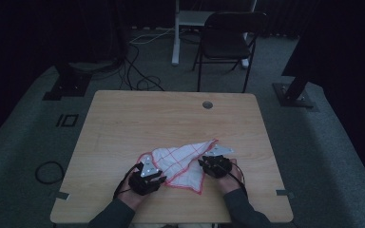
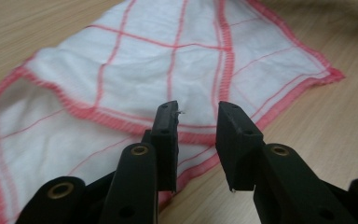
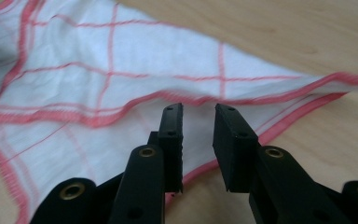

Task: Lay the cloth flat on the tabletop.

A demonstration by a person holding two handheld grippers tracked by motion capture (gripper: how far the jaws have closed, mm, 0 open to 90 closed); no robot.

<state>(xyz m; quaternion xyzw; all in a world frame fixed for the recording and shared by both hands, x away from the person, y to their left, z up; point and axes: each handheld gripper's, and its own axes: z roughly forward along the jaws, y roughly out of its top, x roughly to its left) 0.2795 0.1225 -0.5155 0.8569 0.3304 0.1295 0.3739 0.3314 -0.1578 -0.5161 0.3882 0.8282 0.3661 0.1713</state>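
Note:
A white cloth (image 1: 180, 165) with red grid lines and a red hem lies folded and rumpled on the near half of the wooden table (image 1: 171, 118). My left gripper (image 1: 159, 179) rests at the cloth's left edge, held by a hand. In the left gripper view the cloth (image 2: 168, 70) spreads ahead, and the left gripper (image 2: 198, 109) stands open just above its near hem with nothing between the jaws. My right gripper (image 1: 202, 164) sits at the cloth's right edge. In the right gripper view the right gripper (image 3: 199, 109) is open over a folded red hem of the cloth (image 3: 121, 70).
A round cable hole (image 1: 207, 104) sits near the table's far edge. A black folding chair (image 1: 228, 38) and a white stand (image 1: 177, 33) are beyond the table. Cables (image 1: 138, 76) and dark stand bases (image 1: 69, 83) lie on the grey carpet.

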